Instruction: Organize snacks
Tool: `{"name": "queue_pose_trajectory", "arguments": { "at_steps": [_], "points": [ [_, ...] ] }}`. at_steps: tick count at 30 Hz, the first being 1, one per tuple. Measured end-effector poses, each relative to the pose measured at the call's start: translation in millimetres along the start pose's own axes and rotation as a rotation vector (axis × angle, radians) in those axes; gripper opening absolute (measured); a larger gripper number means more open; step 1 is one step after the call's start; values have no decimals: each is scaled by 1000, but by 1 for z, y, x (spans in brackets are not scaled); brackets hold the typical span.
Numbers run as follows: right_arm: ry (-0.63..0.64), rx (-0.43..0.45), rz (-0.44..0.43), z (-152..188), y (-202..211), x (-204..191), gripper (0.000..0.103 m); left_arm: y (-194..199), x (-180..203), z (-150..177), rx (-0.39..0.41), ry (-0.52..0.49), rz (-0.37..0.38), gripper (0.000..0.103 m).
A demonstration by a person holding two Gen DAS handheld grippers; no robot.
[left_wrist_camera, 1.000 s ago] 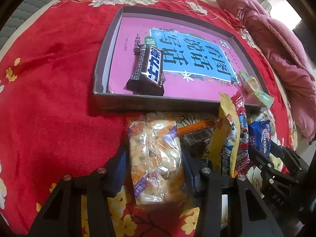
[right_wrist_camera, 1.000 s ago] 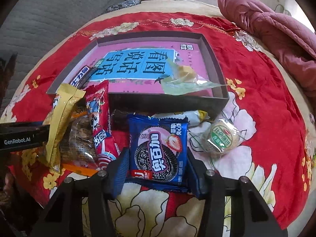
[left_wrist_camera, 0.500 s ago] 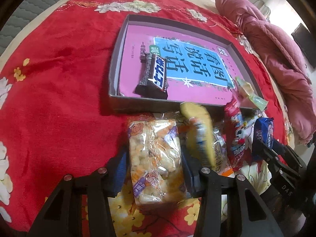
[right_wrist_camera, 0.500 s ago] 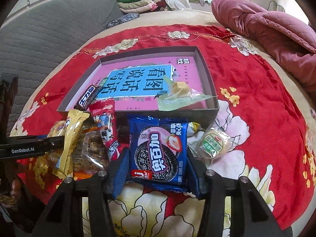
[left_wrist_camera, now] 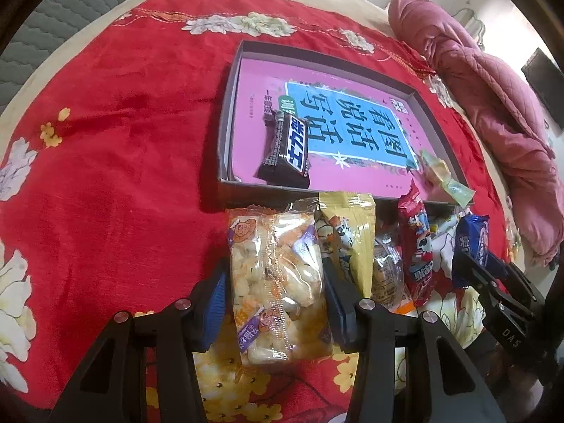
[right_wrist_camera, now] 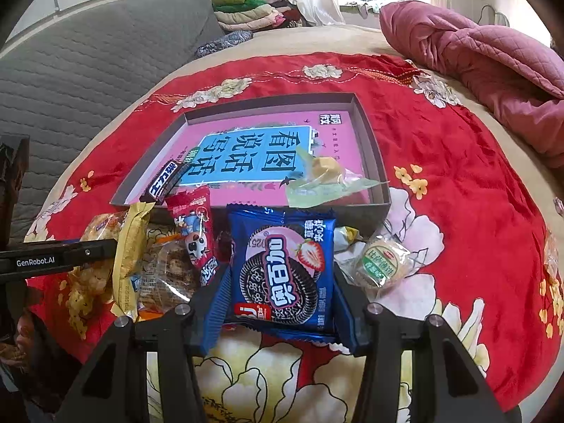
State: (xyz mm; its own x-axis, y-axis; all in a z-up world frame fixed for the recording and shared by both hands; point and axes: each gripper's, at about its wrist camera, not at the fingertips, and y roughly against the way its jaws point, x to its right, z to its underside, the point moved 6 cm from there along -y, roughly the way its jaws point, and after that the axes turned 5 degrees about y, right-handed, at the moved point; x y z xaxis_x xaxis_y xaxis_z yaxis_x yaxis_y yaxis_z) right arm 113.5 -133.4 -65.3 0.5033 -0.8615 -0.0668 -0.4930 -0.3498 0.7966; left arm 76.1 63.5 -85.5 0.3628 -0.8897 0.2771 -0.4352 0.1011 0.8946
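My left gripper (left_wrist_camera: pixel 273 294) is shut on a clear bag of puffed snacks (left_wrist_camera: pixel 276 282) and holds it above the red cloth. My right gripper (right_wrist_camera: pixel 280 294) is shut on a blue Oreo pack (right_wrist_camera: pixel 283 269); that pack also shows in the left wrist view (left_wrist_camera: pixel 470 239). A grey box (left_wrist_camera: pixel 225 112) with a pink book inside holds a dark Snickers bar (left_wrist_camera: pixel 287 151) and a pale green wrapped candy (right_wrist_camera: pixel 326 178). Between the grippers lie a yellow pack (left_wrist_camera: pixel 350 239), a red pack (left_wrist_camera: pixel 416 250) and a clear cake pack (right_wrist_camera: pixel 169 275).
A round green-labelled pastry (right_wrist_camera: pixel 382 264) lies right of the Oreo pack. A pink quilt (right_wrist_camera: pixel 476 60) is heaped at the far right. A grey padded sofa (right_wrist_camera: pixel 88 67) is at the left. The red flowered cloth (left_wrist_camera: pixel 105 134) covers the bed.
Both grippers have risen and pulled back with their packs, so the box looks farther off. The yellow pack has tipped over against the puffed snack bag.
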Motion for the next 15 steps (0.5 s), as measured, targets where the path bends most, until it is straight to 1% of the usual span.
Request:
{"name": "queue_pose_trajectory", "arguments": {
  "at_steps": [15],
  "points": [
    [-14,36,0,-3,8,2,53,20,-2,-4,52,5,-2,51]
  ]
}}
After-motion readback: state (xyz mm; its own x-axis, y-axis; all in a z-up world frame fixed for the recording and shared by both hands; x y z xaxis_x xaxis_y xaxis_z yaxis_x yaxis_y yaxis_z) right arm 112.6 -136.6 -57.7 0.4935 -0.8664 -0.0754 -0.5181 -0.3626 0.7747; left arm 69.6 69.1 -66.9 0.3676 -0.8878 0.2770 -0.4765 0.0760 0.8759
